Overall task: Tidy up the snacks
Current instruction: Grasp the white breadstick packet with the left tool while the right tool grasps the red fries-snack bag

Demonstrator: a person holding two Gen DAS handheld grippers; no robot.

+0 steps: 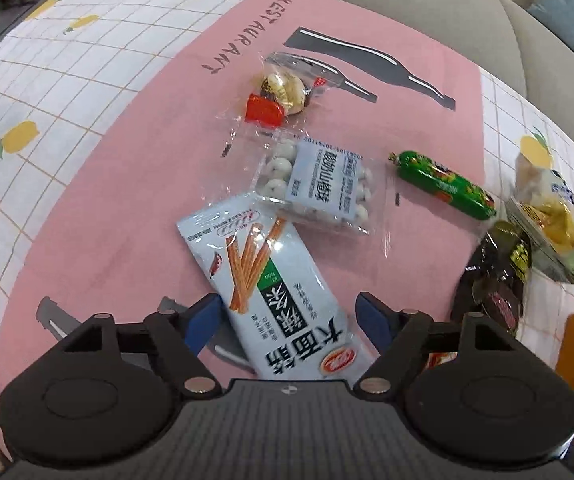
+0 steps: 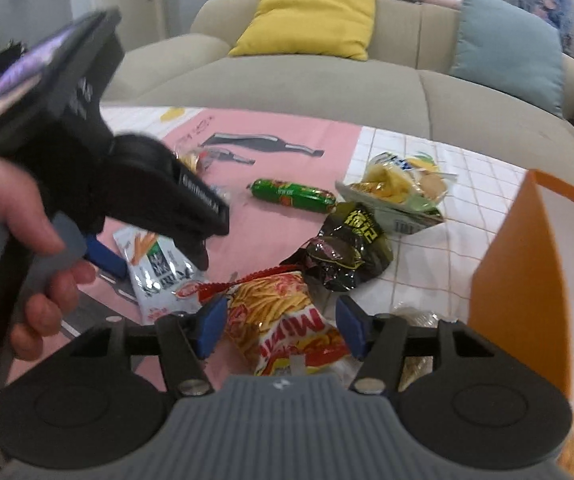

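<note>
Both views are evenly and softly lit, with only faint shadows under the packets. Clear wrappers such as the candy bag (image 1: pixel 315 186) carry small glints. Fisheye bending curves the tablecloth (image 1: pixel 87 92) grid toward dark corners. The left gripper (image 2: pixel 155 216) in the right wrist view smears with motion blur.

Your left gripper (image 1: pixel 289 322) stands open at the bottom of the frame around the breadstick packet (image 1: pixel 271 292). A green sausage (image 1: pixel 443 184) lies at right.
</note>
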